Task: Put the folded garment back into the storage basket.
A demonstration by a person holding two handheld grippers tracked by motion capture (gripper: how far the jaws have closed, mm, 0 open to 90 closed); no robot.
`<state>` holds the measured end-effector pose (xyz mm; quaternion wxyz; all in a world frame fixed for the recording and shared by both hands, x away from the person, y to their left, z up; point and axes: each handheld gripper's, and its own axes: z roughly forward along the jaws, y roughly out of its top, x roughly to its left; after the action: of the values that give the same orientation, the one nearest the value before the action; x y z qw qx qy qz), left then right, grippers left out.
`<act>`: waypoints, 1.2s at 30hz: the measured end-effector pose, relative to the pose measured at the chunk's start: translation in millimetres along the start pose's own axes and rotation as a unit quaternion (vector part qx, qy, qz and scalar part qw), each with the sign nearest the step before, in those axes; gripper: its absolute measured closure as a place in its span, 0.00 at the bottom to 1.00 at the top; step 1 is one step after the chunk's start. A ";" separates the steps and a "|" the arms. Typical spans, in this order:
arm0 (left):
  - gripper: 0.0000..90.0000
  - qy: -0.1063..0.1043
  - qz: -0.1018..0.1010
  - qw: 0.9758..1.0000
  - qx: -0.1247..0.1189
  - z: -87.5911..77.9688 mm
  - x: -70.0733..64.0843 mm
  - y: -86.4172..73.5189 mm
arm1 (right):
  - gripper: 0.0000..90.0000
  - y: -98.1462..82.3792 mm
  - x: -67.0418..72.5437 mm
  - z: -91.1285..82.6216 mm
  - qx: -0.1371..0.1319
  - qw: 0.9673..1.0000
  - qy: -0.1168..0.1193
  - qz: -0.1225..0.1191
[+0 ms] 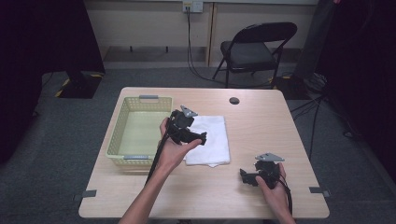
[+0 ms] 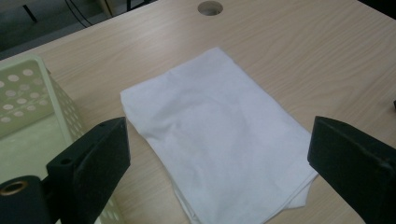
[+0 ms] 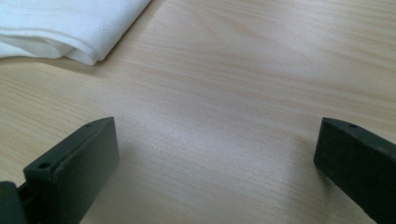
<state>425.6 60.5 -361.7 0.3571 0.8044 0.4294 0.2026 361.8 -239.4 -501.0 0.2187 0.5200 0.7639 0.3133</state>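
A folded white cloth (image 1: 211,140) lies flat on the wooden table (image 1: 261,126), just right of a pale yellow perforated basket (image 1: 122,122). My left gripper (image 1: 200,138) hovers over the cloth's left part, open, with nothing between its jaws. In the left gripper view the cloth (image 2: 219,130) spreads between the two wide-apart jaws, and the basket's wall (image 2: 28,102) stands at the left. My right gripper (image 1: 244,177) rests low near the table's front right, open and empty. The right gripper view shows a corner of the cloth (image 3: 70,28) at the top left, well beyond the jaws.
The basket looks empty inside. A round cable hole (image 1: 234,100) sits near the table's far edge. A black folding chair (image 1: 254,49) stands beyond the table, with cables on the floor (image 1: 196,70). Bare tabletop lies between the cloth and my right gripper.
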 end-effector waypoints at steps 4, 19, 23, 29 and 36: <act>0.06 0.007 0.002 1.000 0.005 12.3 -4.2 -0.5 | 0.00 0.0 0.0 0.0 0.000 1.000 0.000 0.000; 0.09 -0.007 0.001 1.000 0.029 50.6 -13.3 4.9 | 0.00 -0.3 0.0 -0.3 0.000 1.000 0.002 -0.001; 0.08 -0.008 -0.002 0.999 0.038 62.5 -13.4 3.8 | 0.00 -0.3 0.1 -0.3 0.000 1.000 0.002 -0.001; 0.08 -0.017 -0.004 0.998 0.053 77.2 -14.8 0.8 | 0.00 -0.4 0.0 -0.3 0.000 1.000 0.002 -0.002; 0.08 -0.014 -0.013 0.998 0.057 91.7 -18.3 -2.9 | 0.00 -0.4 0.0 -0.4 0.000 1.000 0.003 -0.003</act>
<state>471.9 9.6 -424.9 0.3193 0.8205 0.4454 0.1624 361.3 -239.7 -501.0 0.2176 0.5171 0.7658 0.3142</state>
